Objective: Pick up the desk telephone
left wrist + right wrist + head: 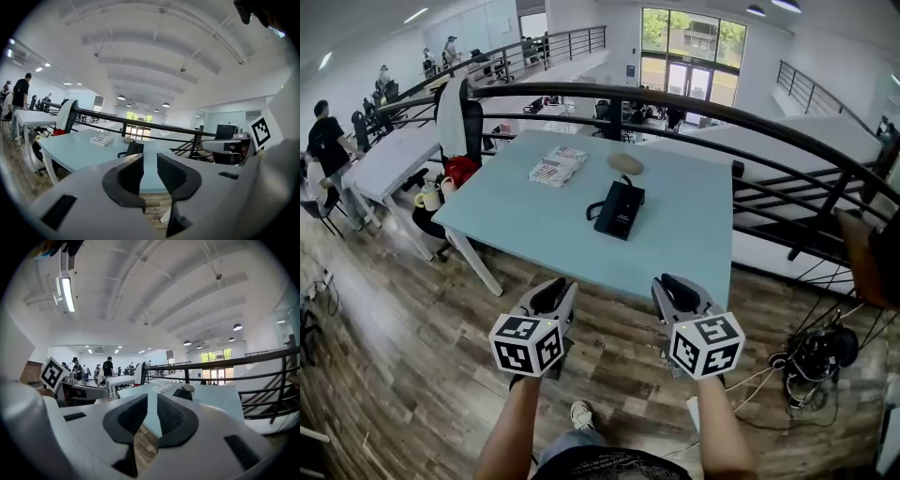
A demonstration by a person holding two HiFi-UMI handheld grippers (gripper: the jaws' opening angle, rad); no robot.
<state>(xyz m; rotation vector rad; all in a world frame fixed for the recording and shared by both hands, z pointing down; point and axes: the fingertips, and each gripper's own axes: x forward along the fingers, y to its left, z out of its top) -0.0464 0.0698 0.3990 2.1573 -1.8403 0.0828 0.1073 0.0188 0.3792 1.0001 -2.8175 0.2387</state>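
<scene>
desk telephone (620, 208) sits well ahead of both our grippers, out of reach of the fingers and untouched. nearest to us, over the wooden floor (412, 356), we hold the left gripper (551, 298) and the right gripper (677, 292) side by side, just short of the near edge of the pale blue table (525, 225). in the left gripper view the black fingers (126, 176) stand a narrow gap apart with nothing between them. the right gripper view shows the same on that side: a slim gap, only table and floor seen through it. farther on, the black telephone lies flat near the middle of the table, slightly left of the right gripper's line, its cord looped at its left side. beyond it rest a round tan object (625, 163) and a stack of papers (556, 167), then the dark railing (694, 103).
</scene>
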